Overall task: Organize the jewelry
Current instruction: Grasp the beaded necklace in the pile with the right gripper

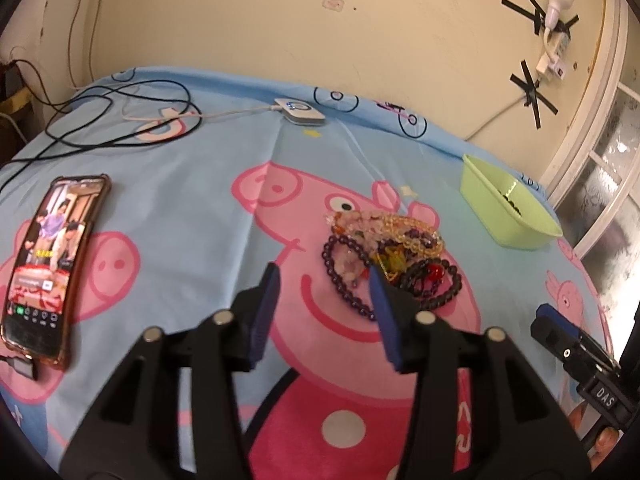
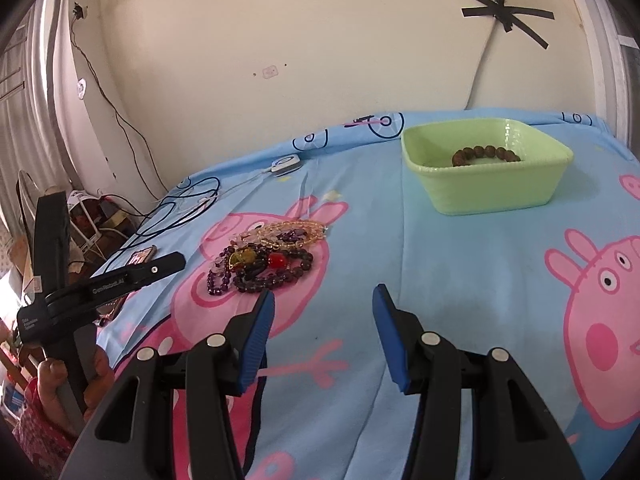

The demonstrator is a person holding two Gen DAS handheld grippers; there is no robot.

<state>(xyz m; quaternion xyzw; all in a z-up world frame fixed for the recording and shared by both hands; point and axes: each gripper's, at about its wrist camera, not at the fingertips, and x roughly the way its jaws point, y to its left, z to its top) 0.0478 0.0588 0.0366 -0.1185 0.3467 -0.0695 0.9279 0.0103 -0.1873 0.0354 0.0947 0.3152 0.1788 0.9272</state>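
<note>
We have both pairs of fingers spread and empty; the pile (image 1: pixel 390 252) lies on the bed just ahead-right of our left gripper (image 1: pixel 324 280), nearer than our right gripper (image 2: pixel 324 300).

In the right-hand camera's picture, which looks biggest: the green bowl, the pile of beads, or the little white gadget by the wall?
1. Green bowl.
2. Pile of beads, somewhat smaller.
3. White gadget, smallest, though farther from the camera.
</note>
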